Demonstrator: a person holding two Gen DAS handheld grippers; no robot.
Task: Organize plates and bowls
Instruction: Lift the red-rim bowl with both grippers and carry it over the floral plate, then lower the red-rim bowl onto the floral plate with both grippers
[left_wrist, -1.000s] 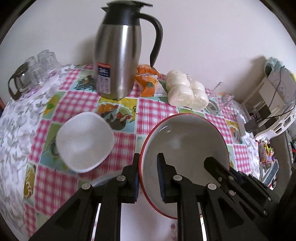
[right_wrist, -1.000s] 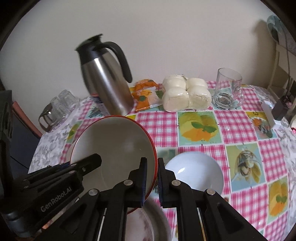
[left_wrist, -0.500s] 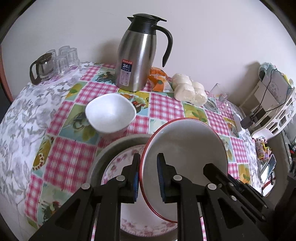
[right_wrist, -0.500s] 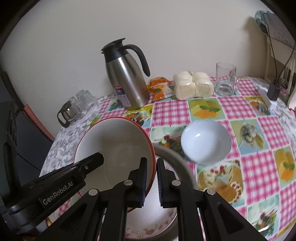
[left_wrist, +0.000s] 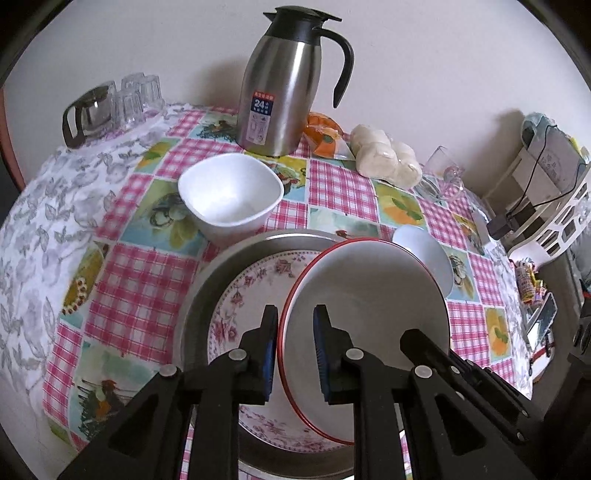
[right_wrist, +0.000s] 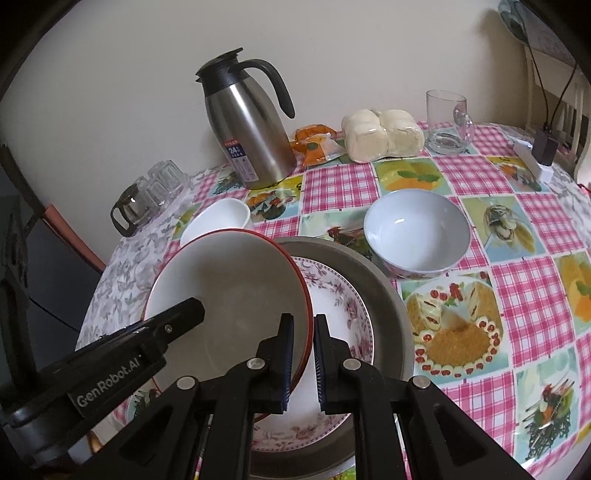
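Observation:
Both grippers hold one red-rimmed white bowl (left_wrist: 369, 295) by opposite rims. My left gripper (left_wrist: 294, 345) is shut on its left rim, my right gripper (right_wrist: 303, 354) on its right rim (right_wrist: 236, 295). The bowl hangs tilted over a floral plate (left_wrist: 243, 295) that lies in a grey metal plate (left_wrist: 207, 280); the two also show in the right wrist view, floral plate (right_wrist: 343, 306) and metal plate (right_wrist: 384, 295). A square white bowl (left_wrist: 231, 192) stands behind at the left. A round pale bowl (right_wrist: 417, 229) stands to the right of the stack.
A steel thermos jug (left_wrist: 284, 85) stands at the back by the wall, with an orange snack packet (right_wrist: 314, 142) and wrapped buns (right_wrist: 382, 134) beside it. A glass mug (right_wrist: 447, 122) is at the back right. Small glasses and a glass pot (left_wrist: 110, 103) are at the back left.
Both grippers have drawn back and lifted with the red-rimmed bowl. The stacked plates, hidden a second ago, now lie under it. The jug and the other bowls look farther off.

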